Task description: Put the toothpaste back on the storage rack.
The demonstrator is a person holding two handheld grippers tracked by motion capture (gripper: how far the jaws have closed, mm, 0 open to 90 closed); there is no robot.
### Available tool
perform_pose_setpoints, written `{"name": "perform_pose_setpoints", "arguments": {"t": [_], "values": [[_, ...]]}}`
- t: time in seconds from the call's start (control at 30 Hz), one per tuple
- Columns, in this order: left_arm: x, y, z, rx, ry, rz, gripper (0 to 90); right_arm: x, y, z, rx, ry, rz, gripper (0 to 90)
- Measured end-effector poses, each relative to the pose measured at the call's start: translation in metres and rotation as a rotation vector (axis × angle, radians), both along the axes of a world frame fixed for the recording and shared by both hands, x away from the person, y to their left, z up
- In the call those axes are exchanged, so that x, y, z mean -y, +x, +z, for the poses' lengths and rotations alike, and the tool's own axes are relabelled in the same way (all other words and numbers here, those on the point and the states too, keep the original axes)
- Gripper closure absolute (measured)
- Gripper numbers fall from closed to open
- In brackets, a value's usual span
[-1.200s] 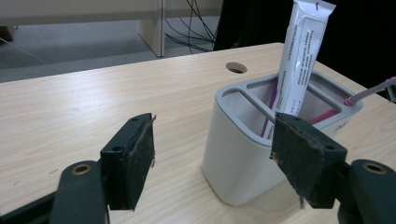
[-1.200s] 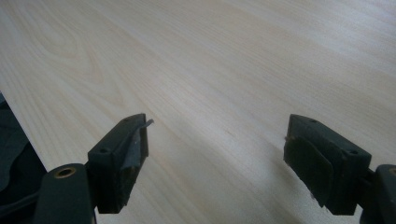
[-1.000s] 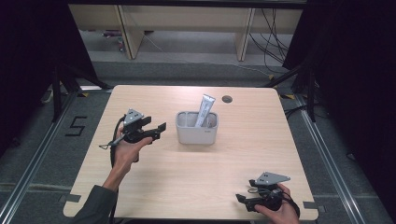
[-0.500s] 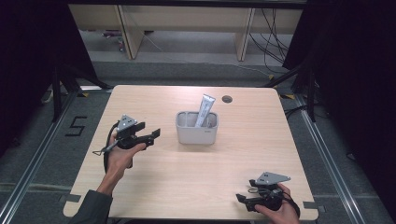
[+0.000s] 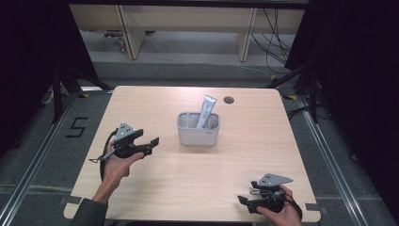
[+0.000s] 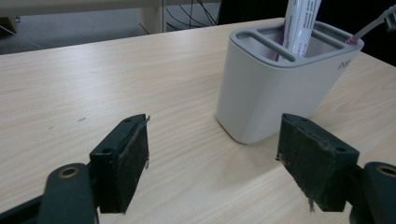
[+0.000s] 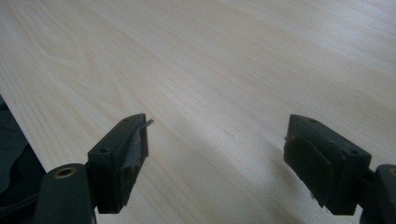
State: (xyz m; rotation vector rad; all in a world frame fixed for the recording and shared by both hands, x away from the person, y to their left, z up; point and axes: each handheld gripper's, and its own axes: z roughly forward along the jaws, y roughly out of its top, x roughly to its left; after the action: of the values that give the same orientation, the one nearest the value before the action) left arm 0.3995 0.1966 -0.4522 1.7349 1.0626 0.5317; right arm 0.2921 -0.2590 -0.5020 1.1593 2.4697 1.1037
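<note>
With the white toothpaste tube (image 5: 206,110) already standing in the grey plastic compartment holder (image 5: 198,134) mid-table, the left gripper (image 5: 151,143), jaws just widened and empty, sits beside it, and the right gripper (image 5: 243,201) rests released near the wooden table's (image 5: 197,179) front edge, so little seems left.

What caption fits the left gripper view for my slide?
Open left gripper facing a white holder with a tube on a wooden table.

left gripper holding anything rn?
No, the left gripper has its jaws wide apart over bare table, with the grey holder standing beyond them, untouched.
</note>
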Motion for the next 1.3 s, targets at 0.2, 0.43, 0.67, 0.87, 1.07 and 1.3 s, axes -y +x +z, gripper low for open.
{"name": "perform_pose_setpoints", "arguments": {"t": [0.2, 0.43, 0.67, 0.87, 1.07, 1.3], "values": [[0.001, -0.006, -0.004, 0.0, 0.004, -0.019, 22.9, 0.001, 0.001, 0.0, 0.003, 0.004, 0.012, 22.7], [0.003, -0.017, -0.009, -0.004, 0.011, -0.034, 22.5, 0.001, 0.001, 0.001, -0.005, 0.008, -0.002, 22.6], [0.003, -0.035, -0.015, -0.009, 0.028, -0.058, 22.4, 0.0, 0.001, 0.001, -0.002, 0.01, 0.015, 22.5], [0.006, -0.05, -0.022, -0.01, 0.04, -0.081, 22.5, 0.0, 0.001, 0.001, 0.002, 0.004, 0.013, 22.5], [0.011, -0.066, -0.031, -0.021, 0.062, -0.12, 22.5, -0.001, 0.001, 0.001, -0.013, 0.01, 0.012, 22.4], [0.014, -0.078, -0.042, -0.038, 0.095, -0.154, 22.5, -0.001, 0.003, 0.0, -0.014, 0.022, 0.046, 22.4]]}}
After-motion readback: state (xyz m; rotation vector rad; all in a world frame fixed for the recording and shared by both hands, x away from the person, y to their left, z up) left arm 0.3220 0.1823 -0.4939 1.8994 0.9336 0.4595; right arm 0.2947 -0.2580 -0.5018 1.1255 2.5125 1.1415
